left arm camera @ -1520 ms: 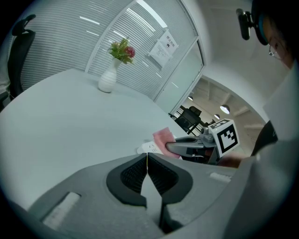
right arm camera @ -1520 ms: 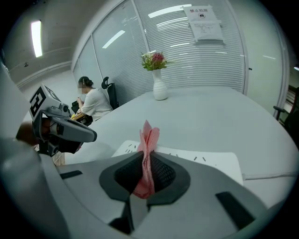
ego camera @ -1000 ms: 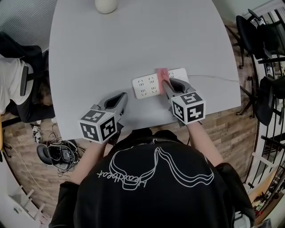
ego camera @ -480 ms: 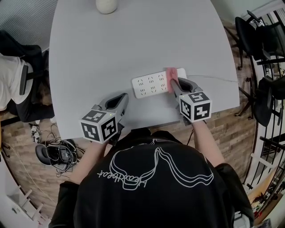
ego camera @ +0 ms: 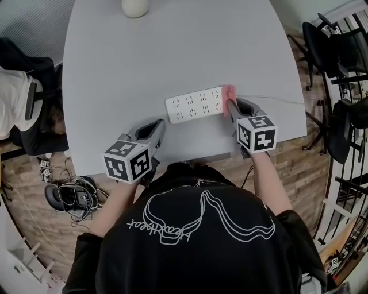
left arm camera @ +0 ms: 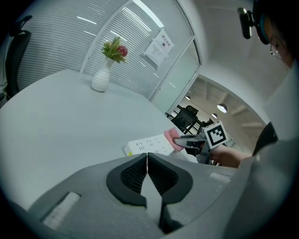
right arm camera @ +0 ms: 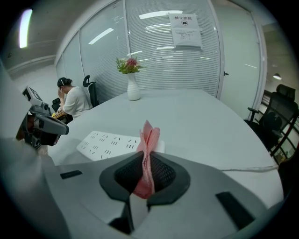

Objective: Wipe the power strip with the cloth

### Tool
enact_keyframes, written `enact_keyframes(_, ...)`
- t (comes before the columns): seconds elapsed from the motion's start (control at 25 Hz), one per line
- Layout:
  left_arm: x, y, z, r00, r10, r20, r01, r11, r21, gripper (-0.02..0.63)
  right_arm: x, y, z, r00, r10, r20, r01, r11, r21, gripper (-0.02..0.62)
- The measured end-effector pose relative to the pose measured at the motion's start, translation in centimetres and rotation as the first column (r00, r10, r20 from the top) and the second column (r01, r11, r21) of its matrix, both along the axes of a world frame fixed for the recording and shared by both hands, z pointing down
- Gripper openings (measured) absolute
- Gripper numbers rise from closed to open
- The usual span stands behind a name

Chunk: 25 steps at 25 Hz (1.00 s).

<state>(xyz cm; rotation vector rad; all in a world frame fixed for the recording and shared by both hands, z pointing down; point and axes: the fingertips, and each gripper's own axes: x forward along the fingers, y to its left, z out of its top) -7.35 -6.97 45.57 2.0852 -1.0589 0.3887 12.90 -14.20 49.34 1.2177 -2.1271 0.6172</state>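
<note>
A white power strip (ego camera: pixel 195 104) lies on the grey table (ego camera: pixel 172 51), its thin cable running off to the right. My right gripper (ego camera: pixel 231 102) is shut on a folded pink cloth (ego camera: pixel 228 92), which rests against the strip's right end. The right gripper view shows the pink cloth (right arm camera: pixel 147 149) pinched upright between the jaws, with the power strip (right arm camera: pixel 110 144) just beyond. My left gripper (ego camera: pixel 154 128) sits near the table's front edge, shut and holding nothing, short of the strip's left end. In the left gripper view the power strip (left arm camera: pixel 148 147) and the right gripper (left arm camera: pixel 179 140) lie ahead.
A white vase (ego camera: pixel 136 7) stands at the table's far edge; it holds flowers (right arm camera: pixel 130 65). Black office chairs (ego camera: pixel 339 63) stand to the right of the table. A seated person (right arm camera: pixel 72 100) is at the left. Cables and a chair base (ego camera: pixel 72 198) lie on the floor.
My right gripper has slid the pink cloth rightward along the power strip, from its middle to its right end. The strip has shifted slightly away and to the left. The left gripper has stayed put.
</note>
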Motion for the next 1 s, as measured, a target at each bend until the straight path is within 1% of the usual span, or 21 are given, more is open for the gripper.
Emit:
enact_keyframes(0.36, 2.5, 2.5, -1.0, 0.998, -0.044, 0.032, 0.044, 0.999, 0.003, 0.015, 3.0, 0.1, -0.4, 0.999, -0.039, -0.019, 0.039, 0.999, 0.025, 0.041)
enact_keyframes(0.48, 3.5, 3.3, -1.4, 0.997, -0.068, 0.043, 0.068, 0.998, 0.000, 0.015, 4.0, 0.2, -0.6, 0.999, -0.039, -0.002, 0.039, 0.999, 0.034, 0.041)
enact_keyframes(0.6, 4.9, 4.0, -1.9, 0.995, -0.086, 0.044, 0.086, 0.996, -0.003, 0.015, 4.7, 0.3, -1.5, 0.997, -0.052, 0.059, 0.049, 0.998, 0.042, 0.040)
enact_keyframes(0.68, 6.1, 4.4, -2.5, 0.995, -0.092, 0.043, 0.092, 0.996, 0.003, 0.015, 4.7, 0.8, -2.9, 0.988, -0.095, 0.124, 0.088, 0.994, 0.067, 0.040)
enact_keyframes(0.76, 7.2, 4.7, -3.4, 0.994, -0.097, 0.040, 0.097, 0.995, 0.014, 0.015, 4.4, 1.7, -4.9, 0.965, -0.156, 0.210, 0.135, 0.984, 0.112, 0.040)
enact_keyframes(0.84, 8.2, 5.0, -4.4, 0.994, -0.104, 0.035, 0.103, 0.994, 0.030, 0.015, 4.5, 2.5, -7.3, 0.939, -0.188, 0.288, 0.146, 0.976, 0.163, 0.038)
enact_keyframes(1.0, 10.0, 6.2, -6.9, 0.994, -0.107, 0.024, 0.105, 0.991, 0.077, 0.015, 4.7, 4.9, -11.7, 0.898, -0.253, 0.360, 0.169, 0.954, 0.249, 0.038)
